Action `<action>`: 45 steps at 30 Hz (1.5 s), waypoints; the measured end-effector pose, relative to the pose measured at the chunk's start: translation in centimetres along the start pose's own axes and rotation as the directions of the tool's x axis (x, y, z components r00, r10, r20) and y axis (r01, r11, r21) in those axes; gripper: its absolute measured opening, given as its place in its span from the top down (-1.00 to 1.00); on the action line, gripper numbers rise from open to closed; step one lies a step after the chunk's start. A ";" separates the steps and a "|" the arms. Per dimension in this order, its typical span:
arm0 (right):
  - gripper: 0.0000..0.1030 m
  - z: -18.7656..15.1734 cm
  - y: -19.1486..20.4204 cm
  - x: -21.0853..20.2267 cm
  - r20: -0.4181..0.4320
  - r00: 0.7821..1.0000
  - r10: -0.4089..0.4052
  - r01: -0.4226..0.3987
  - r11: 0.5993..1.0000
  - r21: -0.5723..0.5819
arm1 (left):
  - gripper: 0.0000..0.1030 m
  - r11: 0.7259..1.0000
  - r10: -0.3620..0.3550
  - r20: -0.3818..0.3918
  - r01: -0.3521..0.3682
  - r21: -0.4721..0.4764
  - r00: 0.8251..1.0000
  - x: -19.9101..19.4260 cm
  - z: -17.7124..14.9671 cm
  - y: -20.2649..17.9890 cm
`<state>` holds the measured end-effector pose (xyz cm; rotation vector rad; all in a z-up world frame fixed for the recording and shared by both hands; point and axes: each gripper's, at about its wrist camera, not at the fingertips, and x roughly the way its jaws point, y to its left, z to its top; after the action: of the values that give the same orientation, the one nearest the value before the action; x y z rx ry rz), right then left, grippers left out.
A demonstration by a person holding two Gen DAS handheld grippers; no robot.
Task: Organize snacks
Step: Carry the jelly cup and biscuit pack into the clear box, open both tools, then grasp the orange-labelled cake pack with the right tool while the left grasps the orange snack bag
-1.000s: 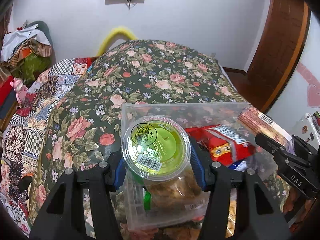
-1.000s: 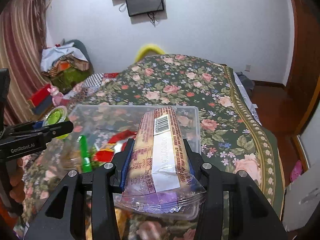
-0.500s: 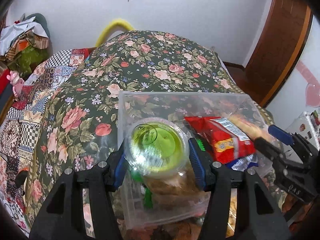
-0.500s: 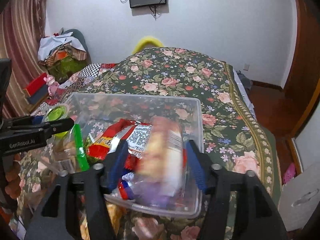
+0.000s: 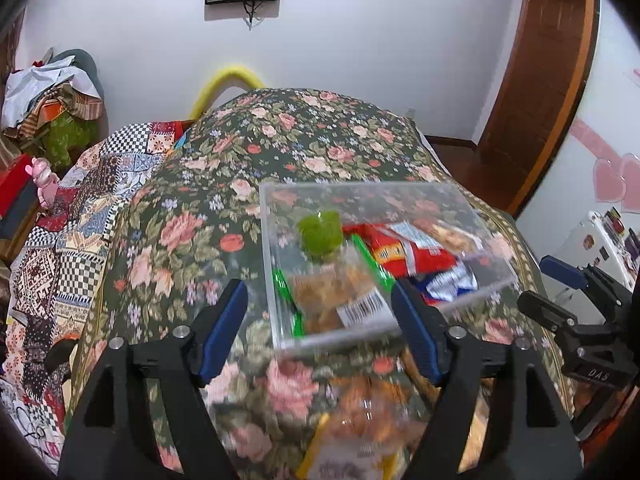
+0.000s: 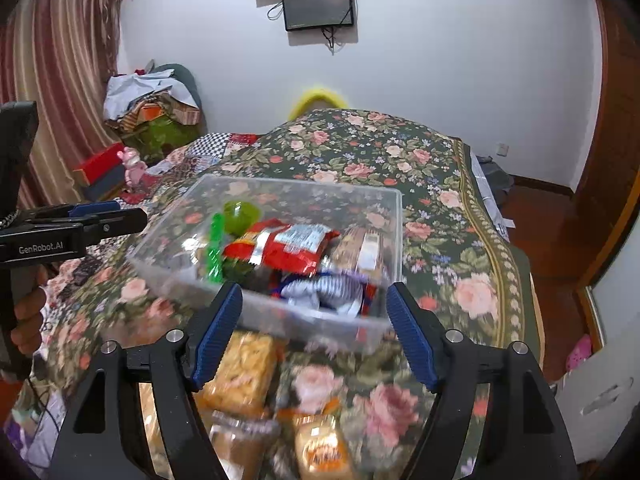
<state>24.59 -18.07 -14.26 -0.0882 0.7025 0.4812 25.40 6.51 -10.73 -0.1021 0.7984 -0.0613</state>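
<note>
A clear plastic bin (image 5: 276,280) (image 6: 394,216) stands on the flowered bedspread. In it lie a green jelly cup (image 5: 320,234) (image 6: 240,216), a red snack bag (image 5: 400,248) (image 6: 280,248), a brown biscuit pack (image 6: 360,250), a green-edged cracker bag (image 5: 332,296) and a blue-white wrapper (image 6: 320,294). My left gripper (image 5: 320,332) is open and empty, just in front of the bin. My right gripper (image 6: 312,332) is open and empty at the bin's near wall. Loose snack bags (image 6: 244,368) (image 5: 360,420) lie on the bed below both grippers.
The flowered bedspread (image 5: 280,140) stretches behind the bin. A patchwork quilt (image 5: 80,220) lies to the left. A pile of clothes (image 6: 152,108) sits by the wall. A wooden door (image 5: 540,80) is at the right.
My left gripper opened and dropped the green jelly cup into the bin. My right gripper opened and dropped the brown biscuit pack into the bin. Both grippers pulled back.
</note>
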 end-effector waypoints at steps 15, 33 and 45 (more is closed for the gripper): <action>-0.43 -6.9 -1.2 -0.8 -0.124 0.992 0.005 0.001 0.999 0.052 | -0.56 0.997 -0.035 -0.134 0.043 0.060 0.990 0.7 -6.8 -1.6; 0.00 -10.6 -2.2 1.5 -0.200 0.977 0.074 -0.045 0.988 0.147 | -0.40 0.997 -0.054 -0.198 0.062 0.035 0.979 5.0 -9.1 -2.7; 0.37 -10.4 -2.1 0.6 -0.155 0.984 0.092 -0.068 0.986 0.152 | 0.20 0.992 -0.090 -0.165 0.103 0.068 0.982 4.1 -9.6 -4.4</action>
<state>19.68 -22.20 -22.79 0.0392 0.9014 0.5017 21.28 1.07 -19.75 -0.0644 0.9523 -0.1936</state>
